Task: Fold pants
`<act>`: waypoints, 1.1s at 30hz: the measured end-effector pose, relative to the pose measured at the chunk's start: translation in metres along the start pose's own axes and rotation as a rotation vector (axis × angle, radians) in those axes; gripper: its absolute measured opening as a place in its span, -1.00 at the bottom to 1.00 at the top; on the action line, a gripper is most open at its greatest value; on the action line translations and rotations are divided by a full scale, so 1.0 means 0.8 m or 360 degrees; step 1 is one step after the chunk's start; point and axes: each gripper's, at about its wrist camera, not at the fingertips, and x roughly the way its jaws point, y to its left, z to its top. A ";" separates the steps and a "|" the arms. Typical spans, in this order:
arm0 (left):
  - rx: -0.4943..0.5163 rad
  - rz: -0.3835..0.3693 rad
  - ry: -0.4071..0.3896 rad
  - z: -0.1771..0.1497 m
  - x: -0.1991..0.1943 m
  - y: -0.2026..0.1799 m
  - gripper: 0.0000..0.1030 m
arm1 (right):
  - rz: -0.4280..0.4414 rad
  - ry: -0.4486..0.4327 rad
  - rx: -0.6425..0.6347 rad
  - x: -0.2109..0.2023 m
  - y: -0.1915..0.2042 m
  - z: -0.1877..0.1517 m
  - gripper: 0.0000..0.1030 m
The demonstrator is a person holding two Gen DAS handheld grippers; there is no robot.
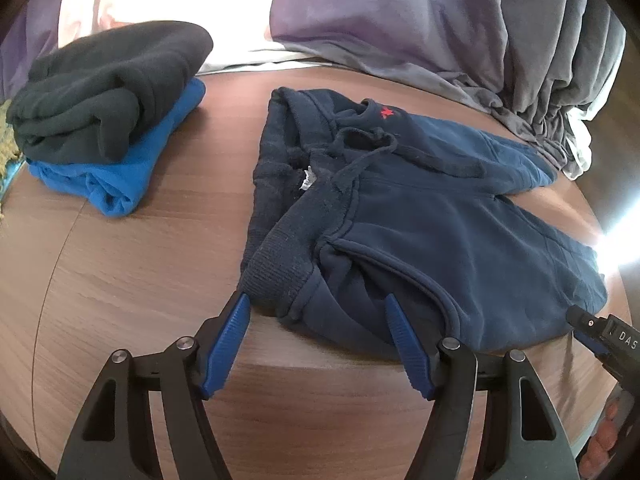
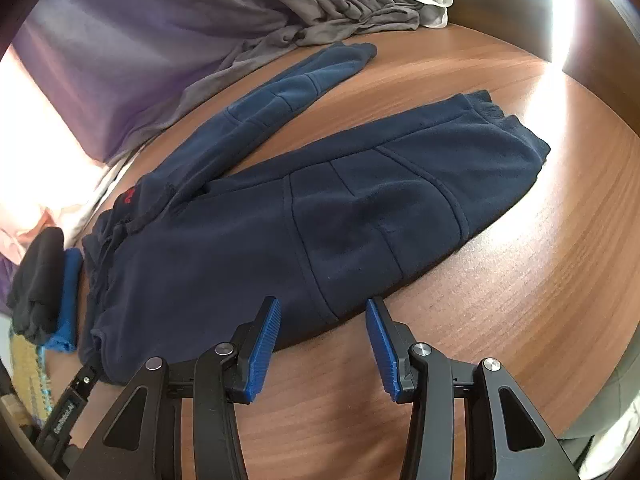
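Note:
Navy blue sweatpants (image 1: 420,216) lie spread on the wooden table (image 1: 140,280), waistband and drawstring toward the left wrist view, the two legs apart in a V in the right wrist view (image 2: 320,208). My left gripper (image 1: 316,304) is open, its blue fingers either side of the ribbed waistband corner at the near edge. My right gripper (image 2: 322,308) is open, its fingers at the near edge of the near leg. Neither holds cloth. The right gripper's tip shows in the left wrist view (image 1: 600,332), and the left gripper's tip in the right wrist view (image 2: 80,388).
A folded stack, black garment (image 1: 108,88) on a bright blue one (image 1: 120,176), sits at the table's far left. A pile of grey and white clothes (image 1: 540,80) lies at the far right. Purple fabric (image 1: 380,4) lies behind the table.

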 end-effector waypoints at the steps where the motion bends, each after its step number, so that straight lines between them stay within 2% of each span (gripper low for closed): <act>1: -0.0006 0.0006 0.0015 0.000 0.001 0.001 0.35 | -0.0004 -0.0004 -0.0003 0.001 0.001 0.001 -0.12; 8: -0.0036 -0.0031 0.0081 -0.005 0.010 0.007 0.30 | -0.0050 -0.0018 0.0009 0.006 0.003 0.003 -0.13; 10: -0.0036 -0.0062 0.0071 -0.002 0.011 0.004 0.09 | -0.0062 -0.0028 0.0013 0.006 0.002 0.004 -0.18; 11: -0.0041 -0.0074 0.0070 -0.002 0.011 0.004 0.03 | -0.0069 -0.0030 0.0014 0.007 0.001 0.005 -0.27; 13: -0.0049 -0.0114 0.0076 -0.002 0.011 0.003 -0.27 | -0.0079 -0.0030 0.0012 0.009 -0.001 0.008 -0.44; 16: -0.0063 -0.0113 0.0049 -0.002 0.005 -0.001 -0.49 | -0.0041 -0.0025 0.0025 0.010 -0.004 0.010 -0.69; 18: -0.0085 -0.0118 0.0022 0.000 -0.005 -0.002 -0.57 | -0.0014 -0.0035 0.0013 0.007 -0.003 0.012 -0.76; 28: -0.0113 -0.0085 -0.0084 0.016 -0.057 -0.018 -0.60 | 0.0081 -0.0219 -0.0115 -0.062 0.015 0.044 -0.83; 33: -0.0128 -0.0111 -0.0135 0.034 -0.082 -0.026 -0.61 | 0.0148 -0.0316 -0.0144 -0.092 0.020 0.069 -0.83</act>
